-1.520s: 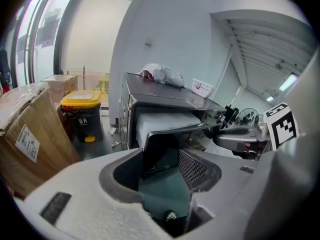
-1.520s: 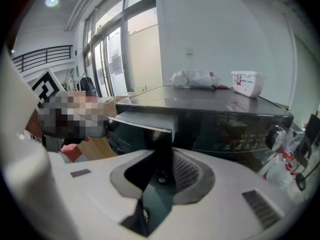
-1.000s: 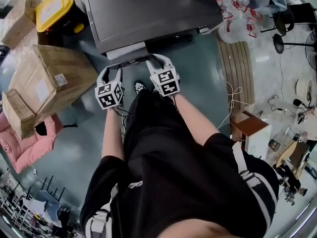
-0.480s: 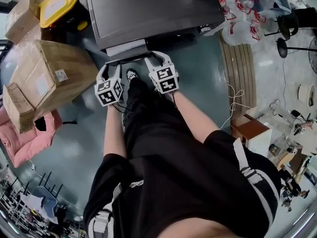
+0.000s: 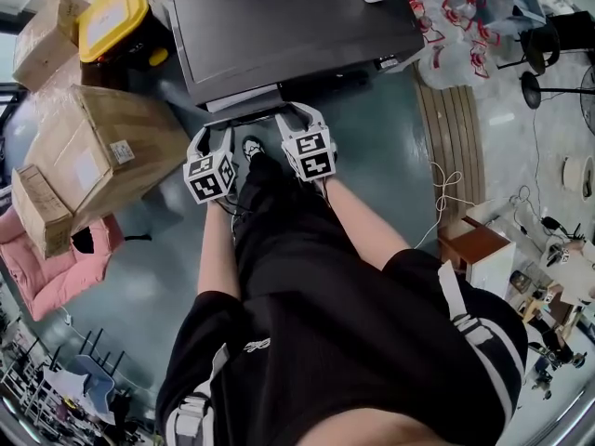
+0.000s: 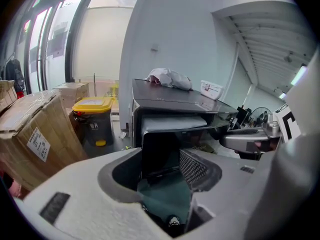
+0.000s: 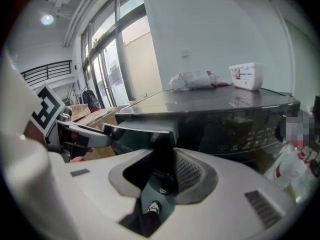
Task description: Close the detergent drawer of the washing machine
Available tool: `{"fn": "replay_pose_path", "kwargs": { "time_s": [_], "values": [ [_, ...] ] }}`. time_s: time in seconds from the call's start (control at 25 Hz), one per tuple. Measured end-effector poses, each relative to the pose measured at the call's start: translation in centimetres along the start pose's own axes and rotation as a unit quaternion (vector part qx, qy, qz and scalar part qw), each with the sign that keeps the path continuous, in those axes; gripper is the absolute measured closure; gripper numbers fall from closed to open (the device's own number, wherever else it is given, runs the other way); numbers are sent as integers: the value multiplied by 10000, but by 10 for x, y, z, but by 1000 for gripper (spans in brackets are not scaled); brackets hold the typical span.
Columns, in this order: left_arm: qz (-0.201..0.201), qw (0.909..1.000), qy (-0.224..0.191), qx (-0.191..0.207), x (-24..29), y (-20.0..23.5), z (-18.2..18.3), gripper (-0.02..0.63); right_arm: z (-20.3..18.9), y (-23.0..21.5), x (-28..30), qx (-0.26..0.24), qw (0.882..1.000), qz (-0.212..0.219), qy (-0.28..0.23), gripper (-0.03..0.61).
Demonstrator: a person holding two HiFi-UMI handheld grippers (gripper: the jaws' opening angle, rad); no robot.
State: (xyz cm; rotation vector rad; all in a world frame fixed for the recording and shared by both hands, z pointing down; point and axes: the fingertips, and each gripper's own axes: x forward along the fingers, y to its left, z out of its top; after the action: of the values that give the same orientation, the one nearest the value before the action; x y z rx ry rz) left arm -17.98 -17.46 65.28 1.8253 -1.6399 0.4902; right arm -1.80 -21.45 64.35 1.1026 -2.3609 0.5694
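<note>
Close in, the person's black clothing fills the head view from 4 to 8 o'clock, and one shoe stands on the teal-grey floor between the forearms. The left gripper is spread, with the dark front of the detergent drawer seen through its gap. Whether its pads touch the drawer cannot be told. The right gripper, at 1 o'clock from the left, has just been opening its jaws. They stand apart, the drawer's corner showing between them without being pinched.

The drawer juts out of the front of the washing machine at 12 o'clock, at its left end. On the machine's dark lid lie a crumpled cloth and a white box.

Cardboard boxes sit at 9 to 10 o'clock, with a pink cushion at 8. A yellow-lidded bin stands at 11. At 2 o'clock lie wooden slats, with a white cable at 3. Furthest off, tall windows line the pale wall.
</note>
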Motion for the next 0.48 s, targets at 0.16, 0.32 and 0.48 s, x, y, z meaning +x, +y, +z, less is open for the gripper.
{"fn": "replay_pose_path", "kwargs": {
  "time_s": [0.16,0.32,0.48],
  "values": [
    [-52,10000,47,21,1,-1,0,379,0,-1,-1,41,10000,0,-36,463],
    [-38,10000,52,-4,0,0,1,379,-1,0,0,44,10000,35,-19,463],
    [-26,10000,92,11,0,-2,2,379,1,-1,-2,-14,10000,27,32,462]
  ]
}}
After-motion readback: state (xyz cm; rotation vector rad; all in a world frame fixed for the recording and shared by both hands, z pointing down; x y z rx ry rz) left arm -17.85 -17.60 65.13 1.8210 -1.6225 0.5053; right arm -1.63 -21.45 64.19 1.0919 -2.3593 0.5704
